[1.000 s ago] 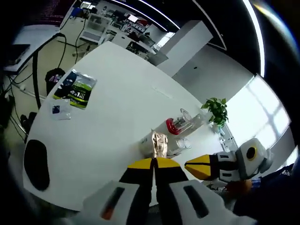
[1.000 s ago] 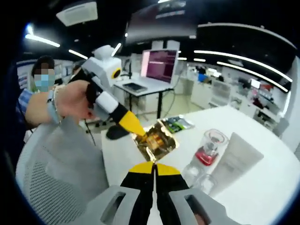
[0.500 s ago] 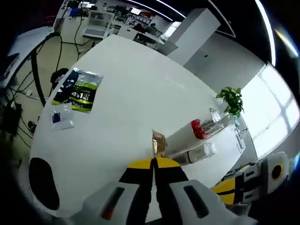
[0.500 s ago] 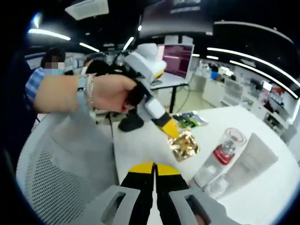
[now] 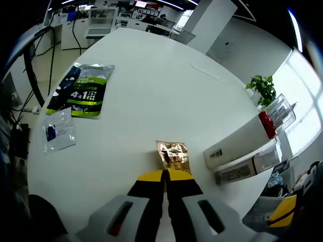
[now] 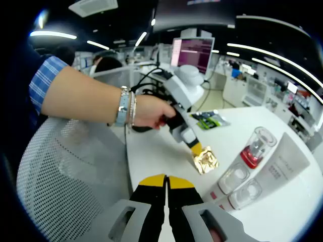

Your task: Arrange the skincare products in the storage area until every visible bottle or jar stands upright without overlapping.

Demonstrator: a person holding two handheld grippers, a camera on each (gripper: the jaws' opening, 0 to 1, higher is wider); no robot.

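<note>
My left gripper is shut on the near edge of a crinkled gold sachet that rests low on the white table. To its right lie a white tube, a bottle with a red collar and clear cap and a clear bottle, side by side on their sides. In the right gripper view a hand holds the left gripper with the gold sachet at its tip. The red-collared bottle, the white tube and two clear bottles lie beyond it. My right gripper is shut on nothing, off the table edge.
A green and black packet and a small clear bag lie at the table's left. A potted plant stands at the far side. A grey mesh chair is beside the table edge. Desks and a monitor stand behind.
The left gripper has brought the gold sachet down close to the table, beside the lying tube. The right gripper has drawn back from the sachet, away from the table.
</note>
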